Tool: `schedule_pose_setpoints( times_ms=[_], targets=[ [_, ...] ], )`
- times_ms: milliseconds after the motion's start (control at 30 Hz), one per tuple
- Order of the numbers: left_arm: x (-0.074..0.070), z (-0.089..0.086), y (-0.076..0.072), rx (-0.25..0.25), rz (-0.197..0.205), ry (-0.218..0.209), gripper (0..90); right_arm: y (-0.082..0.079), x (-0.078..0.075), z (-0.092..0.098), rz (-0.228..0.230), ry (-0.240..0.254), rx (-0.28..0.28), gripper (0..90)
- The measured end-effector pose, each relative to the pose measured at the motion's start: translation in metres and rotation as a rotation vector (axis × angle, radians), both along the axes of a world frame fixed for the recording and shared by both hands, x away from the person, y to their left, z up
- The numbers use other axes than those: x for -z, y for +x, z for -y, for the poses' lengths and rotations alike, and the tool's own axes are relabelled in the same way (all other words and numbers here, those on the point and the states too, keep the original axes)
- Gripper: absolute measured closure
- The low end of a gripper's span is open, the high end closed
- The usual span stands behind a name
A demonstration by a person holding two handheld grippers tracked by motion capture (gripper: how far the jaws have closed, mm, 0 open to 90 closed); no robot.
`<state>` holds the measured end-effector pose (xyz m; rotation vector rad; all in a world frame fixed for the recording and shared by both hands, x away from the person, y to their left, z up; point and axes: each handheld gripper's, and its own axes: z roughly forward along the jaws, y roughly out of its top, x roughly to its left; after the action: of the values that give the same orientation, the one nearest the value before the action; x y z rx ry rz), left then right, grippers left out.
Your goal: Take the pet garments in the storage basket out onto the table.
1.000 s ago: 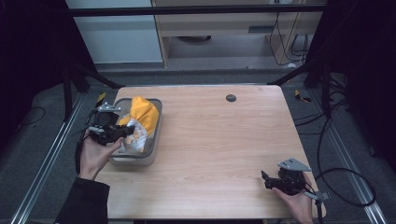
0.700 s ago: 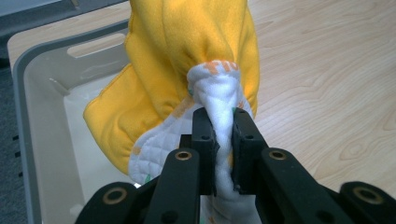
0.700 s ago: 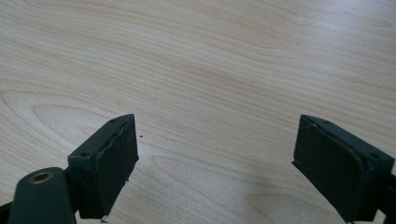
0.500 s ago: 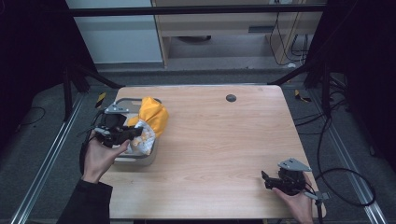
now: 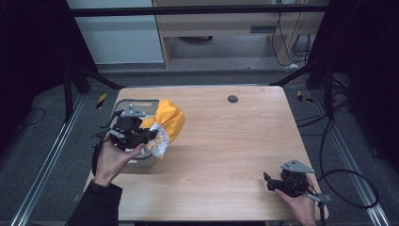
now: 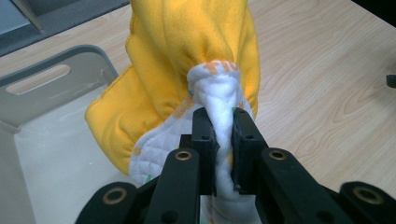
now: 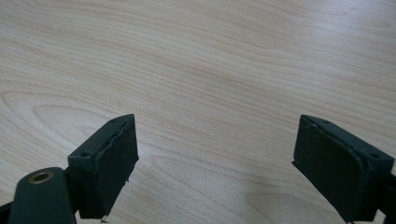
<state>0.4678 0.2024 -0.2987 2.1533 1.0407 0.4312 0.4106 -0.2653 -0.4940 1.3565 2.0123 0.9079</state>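
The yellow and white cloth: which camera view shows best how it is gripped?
The left gripper view shows it best: the left gripper is shut on a white fold of the cloth, close up. The high view shows the cloth small, hanging by the grey bin. The right gripper view looks at bare table.

room: bare table (image 5: 221, 155) between both grippers | obstacles: grey bin (image 5: 141, 104) at left edge, yellow cloth (image 5: 170, 118) hanging beside it
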Motion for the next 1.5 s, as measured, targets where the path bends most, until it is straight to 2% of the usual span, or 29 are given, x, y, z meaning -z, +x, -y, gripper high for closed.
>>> schedule_pose_setpoints(
  times_ms=[500,667,967,1200,1500],
  targets=[
    [0.007,0.023,0.000,0.059,-0.012,0.002,82.2,-0.001,-0.001,0.000,-0.005,0.010,0.007,13.8],
    [0.011,0.036,0.000,0.093,-0.019,0.016,82.2,0.000,-0.001,0.001,-0.003,0.008,0.009,13.8],
    [0.016,0.052,0.000,0.127,-0.024,0.017,82.2,-0.001,-0.001,0.001,0.001,0.005,0.006,13.7],
    [0.029,0.068,0.004,0.151,-0.043,0.022,82.2,0.000,-0.001,0.001,0.006,0.010,0.007,13.7],
    [0.046,0.078,0.008,0.170,-0.071,0.025,82.2,0.000,-0.001,0.001,0.007,0.009,0.010,13.5]
  ],
)
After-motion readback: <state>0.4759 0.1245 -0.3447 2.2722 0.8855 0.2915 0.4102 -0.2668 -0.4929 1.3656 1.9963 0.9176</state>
